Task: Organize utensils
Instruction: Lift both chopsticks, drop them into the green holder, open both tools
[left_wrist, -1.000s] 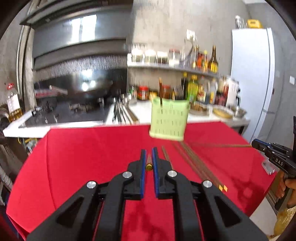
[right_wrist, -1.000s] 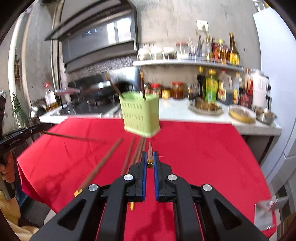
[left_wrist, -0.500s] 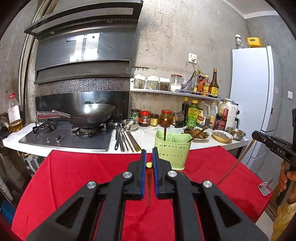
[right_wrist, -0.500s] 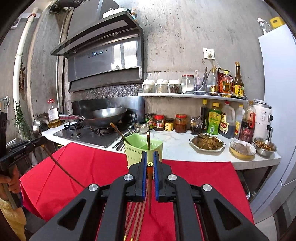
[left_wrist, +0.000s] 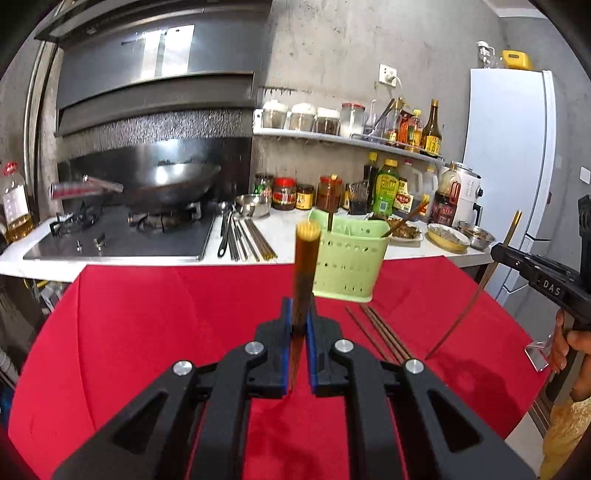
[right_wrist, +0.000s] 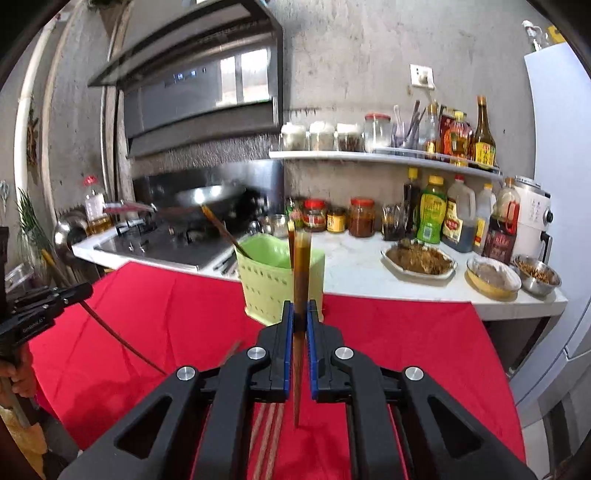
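Observation:
My left gripper (left_wrist: 299, 314) is shut on a brown chopstick (left_wrist: 304, 266) held nearly upright above the red tablecloth (left_wrist: 147, 314). My right gripper (right_wrist: 300, 314) is shut on another brown chopstick (right_wrist: 301, 273), also nearly upright. A green perforated utensil holder (left_wrist: 347, 258) stands at the far edge of the cloth, just ahead of both grippers, with two chopsticks in it. It also shows in the right wrist view (right_wrist: 273, 280). Several chopsticks (left_wrist: 380, 332) lie on the cloth right of my left gripper. The right gripper (left_wrist: 535, 273) shows at the right of the left wrist view.
Behind the table runs a white counter (left_wrist: 288, 229) with a stove and wok (left_wrist: 170, 184), loose utensils (left_wrist: 240, 236), jars, bottles and food dishes (right_wrist: 417, 258). A white fridge (left_wrist: 517, 166) stands at the right.
Both grippers have lifted their chopsticks off the cloth and tilted them from pointing forward to nearly upright, with the gold ends now high.

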